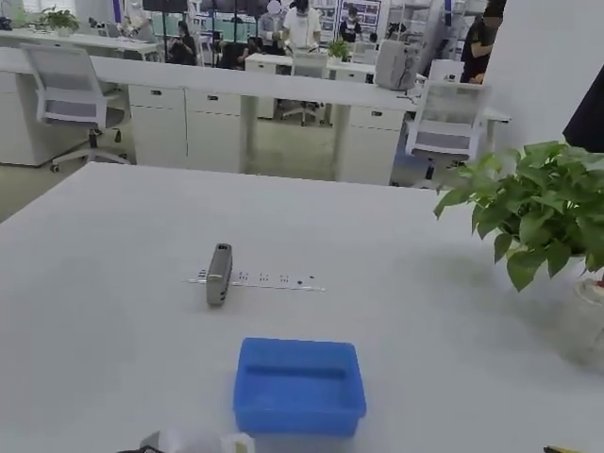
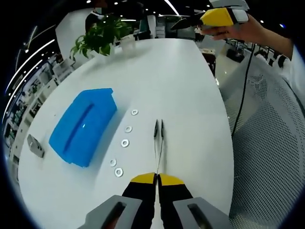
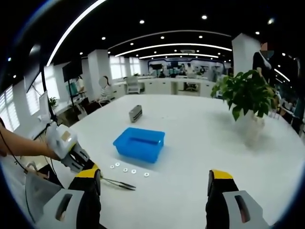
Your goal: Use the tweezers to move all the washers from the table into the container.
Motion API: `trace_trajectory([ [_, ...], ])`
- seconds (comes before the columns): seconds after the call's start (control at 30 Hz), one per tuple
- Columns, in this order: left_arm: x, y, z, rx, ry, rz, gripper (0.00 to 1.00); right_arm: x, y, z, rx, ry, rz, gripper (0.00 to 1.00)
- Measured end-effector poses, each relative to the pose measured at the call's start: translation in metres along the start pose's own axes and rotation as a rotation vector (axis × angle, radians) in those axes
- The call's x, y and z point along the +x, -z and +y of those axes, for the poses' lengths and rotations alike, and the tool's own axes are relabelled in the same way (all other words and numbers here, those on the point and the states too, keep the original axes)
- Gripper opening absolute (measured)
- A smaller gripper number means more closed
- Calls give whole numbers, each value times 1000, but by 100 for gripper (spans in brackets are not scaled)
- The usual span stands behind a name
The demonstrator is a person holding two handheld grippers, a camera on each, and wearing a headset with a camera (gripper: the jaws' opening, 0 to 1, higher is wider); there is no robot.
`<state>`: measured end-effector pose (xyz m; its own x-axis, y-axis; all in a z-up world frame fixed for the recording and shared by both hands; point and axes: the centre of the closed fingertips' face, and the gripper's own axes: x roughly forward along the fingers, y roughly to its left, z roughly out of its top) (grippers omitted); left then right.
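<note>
Several small metal washers (image 2: 125, 142) lie in a row on the white table (image 2: 181, 86), just beside the blue container (image 2: 83, 126). My left gripper (image 2: 157, 177) is shut on the tweezers (image 2: 158, 138), whose closed tips point past the washers, a little to their right. In the right gripper view the washers (image 3: 128, 170) sit in front of the container (image 3: 139, 142), and the left gripper (image 3: 66, 148) holds the tweezers (image 3: 119, 183) low over the table. My right gripper (image 3: 155, 176) is open with nothing between its jaws, raised above the table. The container (image 1: 298, 385) looks empty.
A grey block (image 1: 219, 274) rests on a thin marked strip (image 1: 274, 280) beyond the container. A potted plant (image 1: 543, 212) stands at the table's right side. Office desks, chairs and people fill the background. A cable (image 2: 245, 86) hangs off the table edge.
</note>
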<state>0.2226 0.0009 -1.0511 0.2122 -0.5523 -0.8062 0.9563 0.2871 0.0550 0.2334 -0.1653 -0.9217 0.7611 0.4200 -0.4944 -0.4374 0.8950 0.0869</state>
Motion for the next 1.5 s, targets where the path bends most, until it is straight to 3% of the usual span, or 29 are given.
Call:
trace_trajectory([
  [0.17, -16, -19, 1, -34, -33, -85, 0, -2, 0, 11, 29, -44, -13, 90],
  [0.33, -29, -35, -2, -71, -55, -155, 0, -3, 3, 23, -31, -79, 8, 88],
  [0.53, -42, -49, -4, -114, -76, -215, 0, -2, 2, 38, -48, -126, 3, 86],
  [0.73, -60, -62, -4, -185, -108, -298, 0, -1, 18, 73, -90, -260, 48, 80],
  [0.77, -64, -65, -4, -193, -113, -313, 0, -1, 19, 79, -97, -287, 50, 77],
  [0.8, -71, -72, -4, -214, -118, -355, 0, -1, 21, 87, -98, -332, 57, 73],
  [0.87, -83, -82, -9, -220, -95, -398, 0, 0, 22, 99, -107, -398, 72, 61],
  [0.9, -90, -86, -10, -207, -92, -400, 0, 0, 22, 101, -108, -409, 75, 57],
  [1.0, -107, -96, -17, -145, -68, -400, 0, 2, 13, 117, -212, -488, 80, 48],
  [1.1, -129, -112, -29, -99, 8, -440, 0, 2, -2, 131, -290, -564, 71, 40],
  [1.23, -145, -123, -50, 12, 89, -431, 0, 2, -13, 147, -410, -654, 81, 32],
  [1.3, -149, -125, -59, 78, 107, -406, 0, -1, -10, 156, -422, -715, 105, 31],
  [1.37, -152, -128, -63, 98, 105, -400, 0, -7, -6, 168, -425, -789, 129, 30],
  [1.5, -157, -131, -71, 150, 103, -369, 0, -10, 1, 173, -458, -807, 152, 24],
])
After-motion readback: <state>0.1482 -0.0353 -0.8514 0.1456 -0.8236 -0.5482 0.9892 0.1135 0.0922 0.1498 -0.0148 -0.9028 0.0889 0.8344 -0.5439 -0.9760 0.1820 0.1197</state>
